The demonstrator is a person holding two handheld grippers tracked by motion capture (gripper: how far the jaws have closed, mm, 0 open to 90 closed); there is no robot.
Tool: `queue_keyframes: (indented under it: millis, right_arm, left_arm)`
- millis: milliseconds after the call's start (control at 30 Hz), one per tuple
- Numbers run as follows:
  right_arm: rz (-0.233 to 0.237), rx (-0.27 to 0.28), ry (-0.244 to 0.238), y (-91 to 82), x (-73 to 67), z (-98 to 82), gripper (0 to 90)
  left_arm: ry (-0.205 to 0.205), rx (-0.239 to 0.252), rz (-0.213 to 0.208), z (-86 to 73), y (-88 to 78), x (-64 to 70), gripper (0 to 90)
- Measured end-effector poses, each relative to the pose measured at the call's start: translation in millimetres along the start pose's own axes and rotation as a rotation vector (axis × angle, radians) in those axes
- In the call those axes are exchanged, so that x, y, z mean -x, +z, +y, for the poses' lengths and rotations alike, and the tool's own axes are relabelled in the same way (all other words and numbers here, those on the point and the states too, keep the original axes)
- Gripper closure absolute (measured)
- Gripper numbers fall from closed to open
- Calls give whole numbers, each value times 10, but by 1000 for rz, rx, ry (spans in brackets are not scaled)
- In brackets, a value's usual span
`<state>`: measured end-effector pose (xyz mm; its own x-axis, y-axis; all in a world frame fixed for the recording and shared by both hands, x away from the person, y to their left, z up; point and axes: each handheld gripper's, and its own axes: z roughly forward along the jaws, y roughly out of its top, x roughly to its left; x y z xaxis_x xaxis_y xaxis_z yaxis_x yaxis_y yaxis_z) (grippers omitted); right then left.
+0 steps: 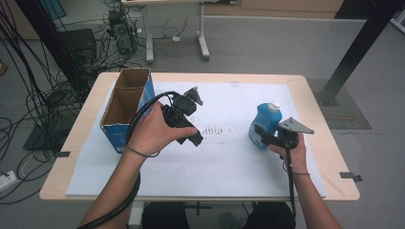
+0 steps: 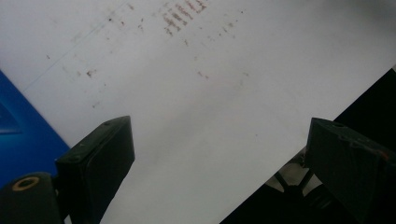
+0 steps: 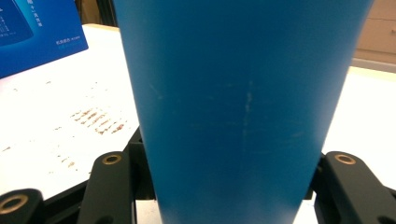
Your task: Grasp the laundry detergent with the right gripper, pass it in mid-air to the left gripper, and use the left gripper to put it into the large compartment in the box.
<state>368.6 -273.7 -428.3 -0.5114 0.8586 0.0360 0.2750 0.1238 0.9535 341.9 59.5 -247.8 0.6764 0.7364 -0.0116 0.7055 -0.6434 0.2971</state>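
On the right of the surface (image 1: 229,176), your right gripper (image 1: 261,133) pinches the blue bottle (image 1: 264,123) between its fingers; the bottle stands upright, long axis vertical, white cap up. Your left gripper (image 1: 193,98) hovers with fingers spread, beside the cardboard box (image 1: 125,110).

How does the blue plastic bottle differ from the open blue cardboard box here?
The blue plastic bottle with a white cap is capped; the open blue cardboard box has no lid and shows a brown inside. The bottle stands at the table's right, clamped in the right gripper; the box sits at the left, untouched. The box is clearly larger. Both are blue and upright.
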Motion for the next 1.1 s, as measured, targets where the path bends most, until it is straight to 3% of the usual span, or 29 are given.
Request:
queue_keyframes:
  millis: [1100]
  right_arm:
    - [4, 1, 0, -1, 5, -1, 438]
  left_arm:
    - [-16, 10, -4, -30, 75, 2, 89]
